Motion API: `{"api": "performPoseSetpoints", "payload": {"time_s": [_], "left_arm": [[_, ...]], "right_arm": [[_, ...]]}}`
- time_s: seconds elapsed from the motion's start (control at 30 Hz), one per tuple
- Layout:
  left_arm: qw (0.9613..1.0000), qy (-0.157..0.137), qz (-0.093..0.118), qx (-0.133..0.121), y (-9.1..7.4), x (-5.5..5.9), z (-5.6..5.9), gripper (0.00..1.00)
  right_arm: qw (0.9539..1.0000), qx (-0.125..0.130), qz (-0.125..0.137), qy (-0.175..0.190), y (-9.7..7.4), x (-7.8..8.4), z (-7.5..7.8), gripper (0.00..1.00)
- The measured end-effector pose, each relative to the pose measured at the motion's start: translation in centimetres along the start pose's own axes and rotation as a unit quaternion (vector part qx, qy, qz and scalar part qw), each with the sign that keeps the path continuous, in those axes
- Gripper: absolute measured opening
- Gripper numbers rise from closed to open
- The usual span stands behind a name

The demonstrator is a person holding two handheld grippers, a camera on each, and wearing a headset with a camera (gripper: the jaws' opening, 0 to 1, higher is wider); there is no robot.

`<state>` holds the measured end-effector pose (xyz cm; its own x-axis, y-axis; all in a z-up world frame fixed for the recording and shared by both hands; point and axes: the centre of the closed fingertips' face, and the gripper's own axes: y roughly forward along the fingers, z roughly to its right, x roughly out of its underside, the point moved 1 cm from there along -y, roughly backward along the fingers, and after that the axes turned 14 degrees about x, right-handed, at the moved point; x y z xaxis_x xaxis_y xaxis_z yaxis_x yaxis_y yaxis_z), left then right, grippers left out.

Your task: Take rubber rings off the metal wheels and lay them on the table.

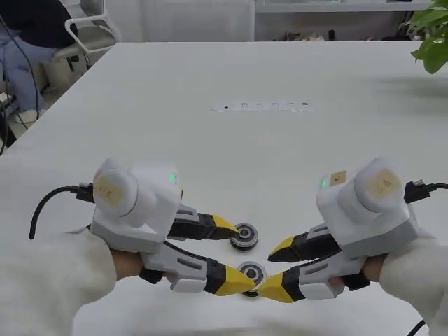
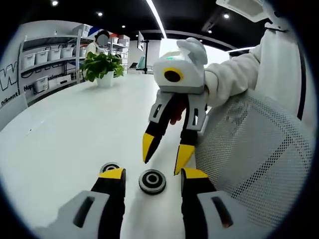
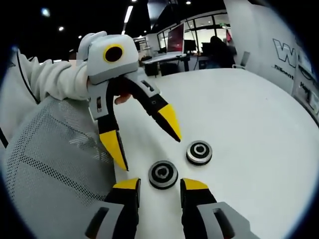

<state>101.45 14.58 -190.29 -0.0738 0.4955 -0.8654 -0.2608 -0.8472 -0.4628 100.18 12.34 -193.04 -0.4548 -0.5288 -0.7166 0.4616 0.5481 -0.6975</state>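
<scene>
Metal wheels, rubber rings unremoved, lie flat on the desk (image 1: 266,154): the nearer wheel (image 1: 252,273) sits framed by wide-spread left tongs (image 1: 245,255) and opposing, equally wide right tongs (image 1: 268,274), presumably so one steadies while the other peels, with the farther wheel (image 1: 244,236) just beside.

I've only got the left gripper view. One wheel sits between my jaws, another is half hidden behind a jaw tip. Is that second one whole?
Observer: Yes. The right gripper view shows the second wheel whole, a dark band around a metal hub, apart from the near wheel.
Operator: Is the right gripper touching the near wheel?
Observer: Seemingly not. Its own view shows the right gripper open, that wheel in the gap ahead of its tips.
Operator: Anything further out on the table?
Observer: The head view shows what looks like a white power strip well beyond both wheels.
</scene>
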Motion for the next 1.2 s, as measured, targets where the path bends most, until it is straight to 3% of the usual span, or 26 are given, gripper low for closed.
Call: {"api": "performPoseSetpoints", "payload": {"time_s": [0.07,0.17,0.3,0.5,0.7,0.77,1.0,1.1,1.2], "left_arm": [[0.9999,-0.004,0.012,-0.002,0.3,0.0,-0.1,0.31],[0.9999,-0.009,0.010,-0.002,0.8,0.2,-0.3,0.22],[0.9999,-0.015,0.004,-0.003,1.3,0.6,-0.5,0.21],[0.9997,-0.009,-0.024,0.005,2.0,1.7,-0.1,0.15],[0.9997,-0.009,-0.024,0.000,2.0,1.8,-0.3,0.13],[0.9992,-0.003,-0.040,-0.002,2.2,2.5,-0.3,0.14],[0.9990,0.020,-0.039,-0.013,2.1,2.3,-0.5,0.09],[0.9967,0.064,-0.049,-0.012,2.2,2.3,-0.5,0.09],[0.9982,0.043,-0.042,-0.011,2.3,2.4,-0.6,0.07]], "right_arm": [[1.0000,0.001,-0.002,-0.001,0.1,0.1,0.0,0.29],[0.9999,0.001,-0.012,-0.005,0.3,0.5,0.0,0.28],[0.9998,0.004,-0.017,-0.007,0.4,0.7,0.0,0.27],[0.9996,0.007,-0.024,-0.016,0.9,1.1,-0.2,0.26],[0.9995,0.012,-0.022,-0.016,1.2,1.1,-0.1,0.25],[0.9996,0.013,-0.022,-0.015,1.3,1.2,0.0,0.25],[0.9995,0.017,-0.018,-0.019,1.5,1.0,0.0,0.22],[0.9995,0.018,-0.018,-0.020,1.6,1.1,0.0,0.21],[0.9993,0.019,-0.019,-0.027,1.6,1.2,0.0,0.21]]}}
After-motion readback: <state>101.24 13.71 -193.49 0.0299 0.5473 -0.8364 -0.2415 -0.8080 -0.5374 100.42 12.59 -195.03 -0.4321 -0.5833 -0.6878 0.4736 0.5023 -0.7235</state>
